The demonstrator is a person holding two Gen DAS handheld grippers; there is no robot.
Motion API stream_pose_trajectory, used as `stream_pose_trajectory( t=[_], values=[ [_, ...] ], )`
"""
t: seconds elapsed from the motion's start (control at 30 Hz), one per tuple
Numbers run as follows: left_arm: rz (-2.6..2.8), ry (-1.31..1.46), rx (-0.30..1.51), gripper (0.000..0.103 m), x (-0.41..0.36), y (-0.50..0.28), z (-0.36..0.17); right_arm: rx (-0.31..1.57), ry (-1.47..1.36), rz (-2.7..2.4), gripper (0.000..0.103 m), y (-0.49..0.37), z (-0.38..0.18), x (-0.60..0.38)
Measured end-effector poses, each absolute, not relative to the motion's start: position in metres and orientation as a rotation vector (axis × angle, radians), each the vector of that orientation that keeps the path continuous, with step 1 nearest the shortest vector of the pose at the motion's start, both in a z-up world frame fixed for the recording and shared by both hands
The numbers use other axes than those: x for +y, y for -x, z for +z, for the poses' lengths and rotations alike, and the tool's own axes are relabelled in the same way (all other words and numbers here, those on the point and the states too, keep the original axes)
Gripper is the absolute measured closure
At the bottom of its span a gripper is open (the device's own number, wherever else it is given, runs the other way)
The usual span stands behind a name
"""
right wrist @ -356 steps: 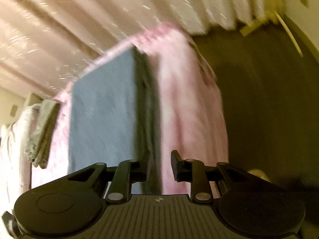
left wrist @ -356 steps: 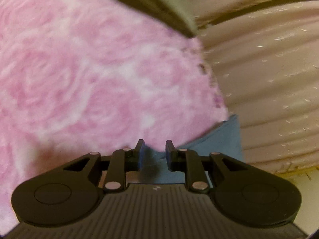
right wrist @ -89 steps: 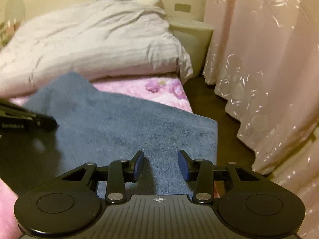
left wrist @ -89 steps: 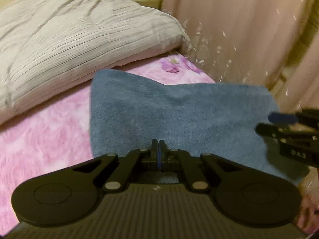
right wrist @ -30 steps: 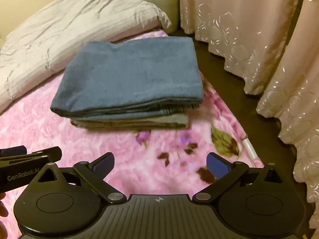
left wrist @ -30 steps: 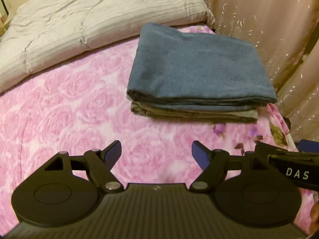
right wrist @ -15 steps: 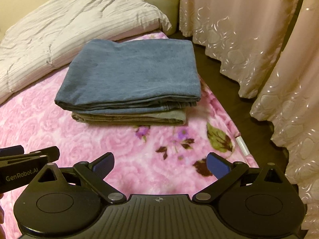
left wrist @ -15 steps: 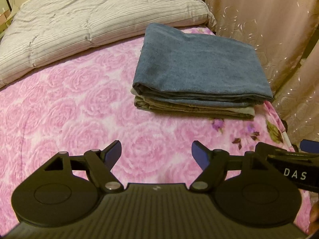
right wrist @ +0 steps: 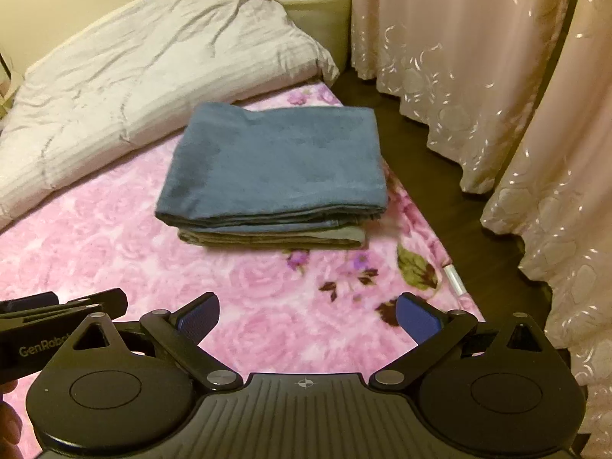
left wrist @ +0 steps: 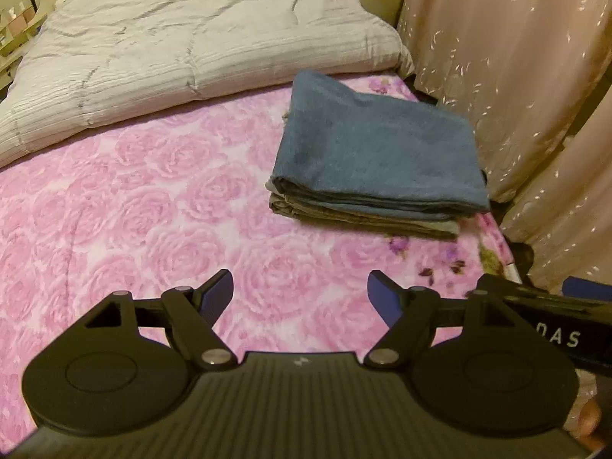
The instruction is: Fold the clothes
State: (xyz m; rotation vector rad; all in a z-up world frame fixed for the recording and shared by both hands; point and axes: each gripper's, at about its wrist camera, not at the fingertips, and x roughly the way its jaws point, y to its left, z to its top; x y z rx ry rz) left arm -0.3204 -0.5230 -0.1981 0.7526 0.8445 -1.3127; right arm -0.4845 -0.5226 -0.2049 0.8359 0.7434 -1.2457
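Folded blue towel: lay flat on top of a folded grey-green garment, the two forming one neat stack on the pink rose-patterned blanket, near the blanket's curtain-side edge. Grey striped duvet: bunched at the far end of the bed, just behind the stack. Pale embroidered curtains: hung beside the bed, above a dark floor. Left gripper: jaws spread wide, nothing between them, above bare blanket and well short of the stack. Right gripper: likewise released and empty, apart from the stack, just beside the left.
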Motion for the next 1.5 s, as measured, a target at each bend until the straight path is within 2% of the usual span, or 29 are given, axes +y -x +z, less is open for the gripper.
stream_pose_trajectory(
  t=[0.27, 0.6, 0.9, 1.5],
  values=[
    [-1.342, -0.717, 0.848, 0.029, -0.503, 0.328, -0.153, 0.7, -0.829, -1.278, 0.002, 0.496, -0.157, -0.501],
    [-1.338, -0.702, 0.825, 0.029, -0.482, 0.326, -0.121, 0.704, -0.786, -1.268, 0.002, 0.497, -0.122, -0.48],
    [-1.36, -0.713, 0.785, 0.029, -0.463, 0.326, -0.101, 0.711, -0.767, -1.26, 0.002, 0.493, -0.108, -0.464],
    [-1.396, -0.744, 0.746, 0.029, -0.447, 0.328, -0.095, 0.696, -0.791, -1.289, 0.002, 0.497, -0.096, -0.448]
  ],
)
